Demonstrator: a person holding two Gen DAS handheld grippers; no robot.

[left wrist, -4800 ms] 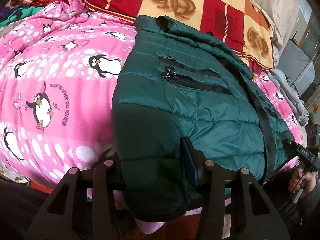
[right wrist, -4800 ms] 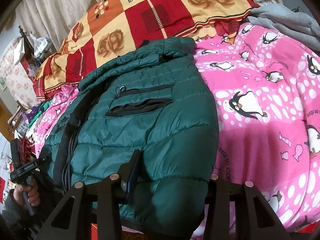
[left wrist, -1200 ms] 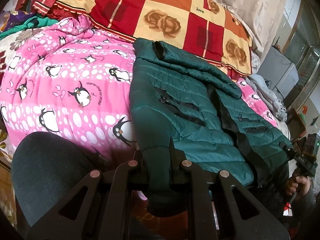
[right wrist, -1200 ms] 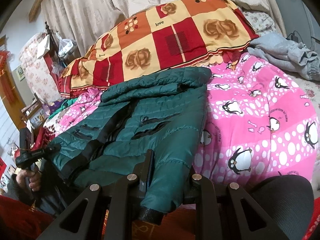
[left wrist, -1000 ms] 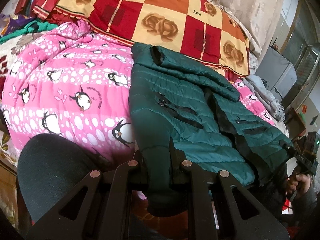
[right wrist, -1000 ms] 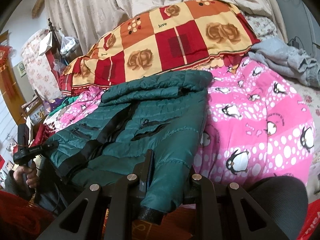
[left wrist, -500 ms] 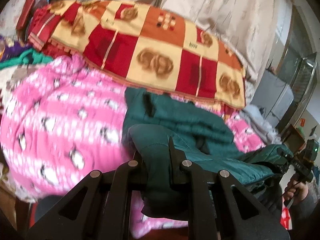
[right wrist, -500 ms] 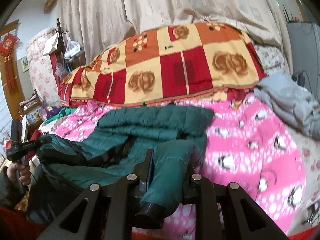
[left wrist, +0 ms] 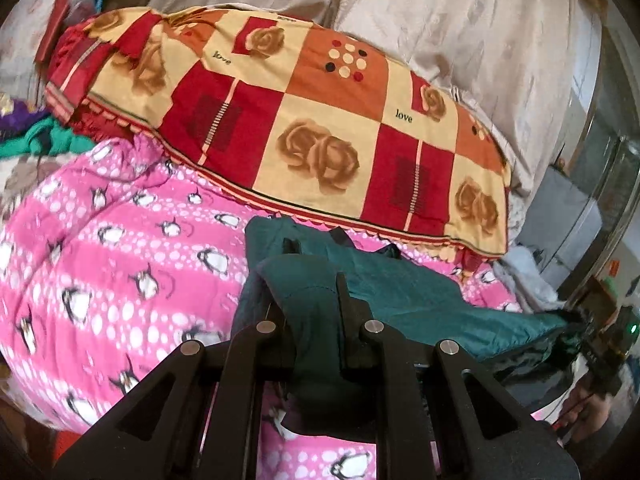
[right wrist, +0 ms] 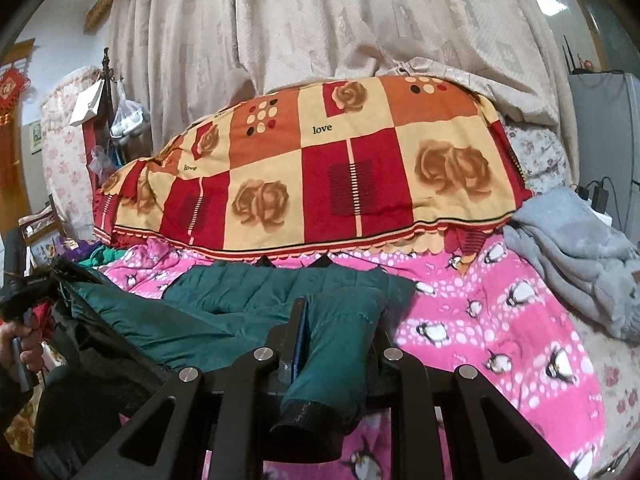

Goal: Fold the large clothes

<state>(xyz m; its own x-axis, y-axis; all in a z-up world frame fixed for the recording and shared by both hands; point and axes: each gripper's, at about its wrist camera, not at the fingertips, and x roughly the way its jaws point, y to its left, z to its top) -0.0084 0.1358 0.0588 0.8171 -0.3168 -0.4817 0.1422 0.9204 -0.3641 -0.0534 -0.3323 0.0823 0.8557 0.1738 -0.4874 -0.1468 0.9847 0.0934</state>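
a: two black fingers of the left gripper (left wrist: 316, 312) at lower centre of the left wrist view, pressed together on a bunched fold of the green jacket (left wrist: 404, 300). what's the cloth like?

b: quilted and puffy, smooth sheen, stitched in bands. it runs from the pinch toward the right edge, lifted off the pink penguin blanket (left wrist: 108, 264), which looks fleecy and dotted white.

a: behind it?

b: a plump checked pillow (left wrist: 304, 128), red, orange and cream with brown roses, scalloped trim along its lower edge. pale curtain (left wrist: 420, 20) above.

a: and the right wrist view?

b: the right gripper (right wrist: 340, 320) at lower centre, jaws clamped on a jacket sleeve whose dark ribbed cuff (right wrist: 308, 420) hangs below the pinch. at the left edge a hand (right wrist: 24, 340) grips the other tool's handle. a rumpled grey garment (right wrist: 580, 264) lies at right, soft and matte.
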